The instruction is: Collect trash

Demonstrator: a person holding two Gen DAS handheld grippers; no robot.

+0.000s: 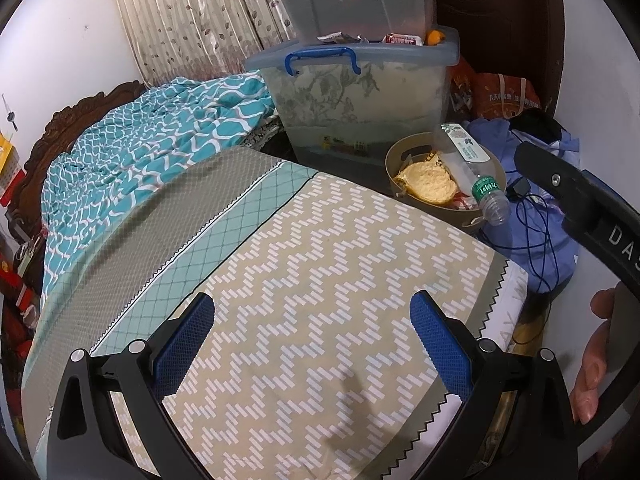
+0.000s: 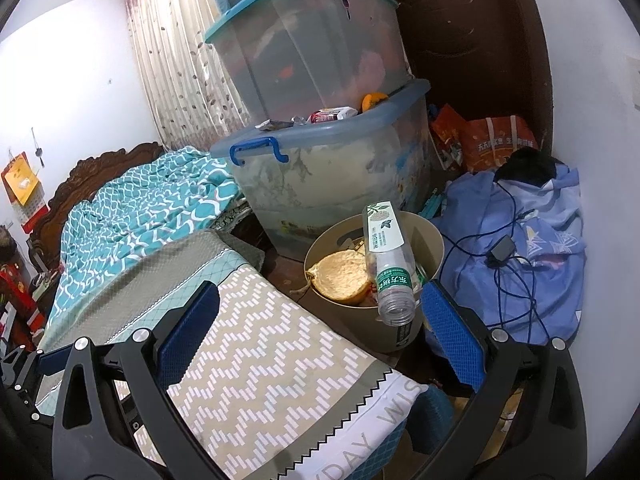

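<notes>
Beside the bed, at two o'clock, the bin already holds a plastic bottle and a yellow rind; both grippers, left and right, gape wide, empty; wrappers on the storage box seem left

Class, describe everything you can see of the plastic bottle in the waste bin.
The plastic bottle is clear, looks empty and has no cap. It carries a white label on its body and a green band with white characters near the neck. It lies tilted, base in the tan waste bin, open mouth hanging over the near rim. It rests beside a yellow fruit peel. No fingers touch it.
</notes>
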